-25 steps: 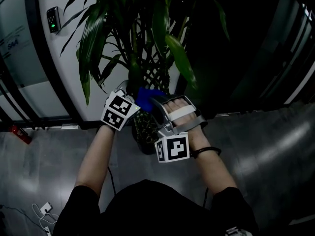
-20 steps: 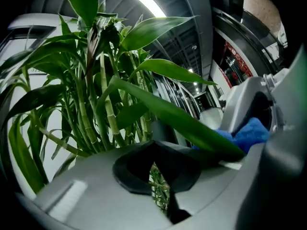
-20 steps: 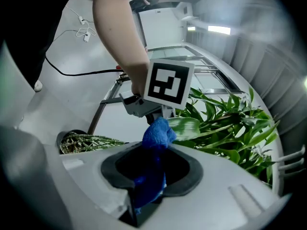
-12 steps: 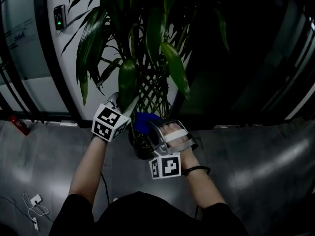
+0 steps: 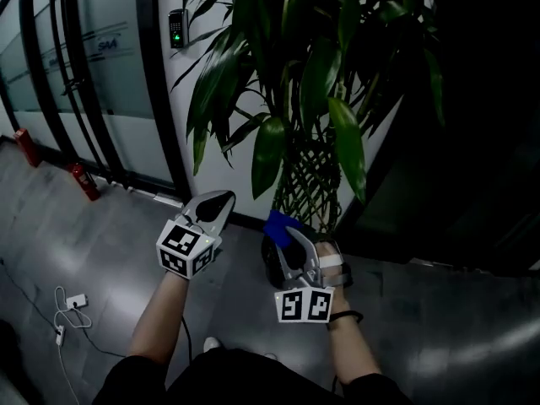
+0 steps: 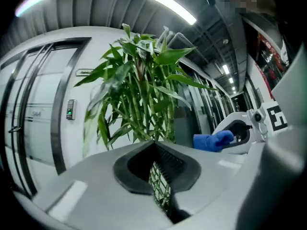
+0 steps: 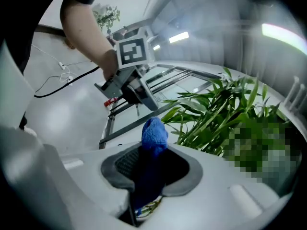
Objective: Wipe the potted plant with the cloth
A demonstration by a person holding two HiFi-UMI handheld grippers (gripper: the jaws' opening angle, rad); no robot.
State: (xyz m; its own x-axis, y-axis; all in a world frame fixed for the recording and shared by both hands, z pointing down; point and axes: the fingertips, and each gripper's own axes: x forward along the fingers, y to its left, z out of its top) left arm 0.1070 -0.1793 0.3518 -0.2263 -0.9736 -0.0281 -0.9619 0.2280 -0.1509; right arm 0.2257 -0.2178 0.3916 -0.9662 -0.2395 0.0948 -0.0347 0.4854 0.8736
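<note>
The potted plant [image 5: 312,74] has long green leaves over braided stems [image 5: 314,184] and a dark pot [image 5: 270,264] on the floor. My right gripper [image 5: 285,236] is shut on a blue cloth [image 5: 277,224] and hangs just in front of the pot, below the leaves. In the right gripper view the cloth [image 7: 154,133] sticks up from between the jaws, with the plant [image 7: 216,109] beyond. My left gripper [image 5: 219,201] is to the left of the stems, shut with nothing in it. Its own view looks past its tips [image 6: 154,145] at the plant [image 6: 139,85].
Two red fire extinguishers [image 5: 83,180] stand by the black-framed glass wall at left. A white cable and charger [image 5: 72,302] lie on the grey floor. An access reader [image 5: 177,28] hangs on the white wall. A dark wall lies behind the plant at right.
Both grippers have dropped from the foliage to pot height. The left gripper has left the leaf it was at. The view has swung left, showing more floor and glass wall.
</note>
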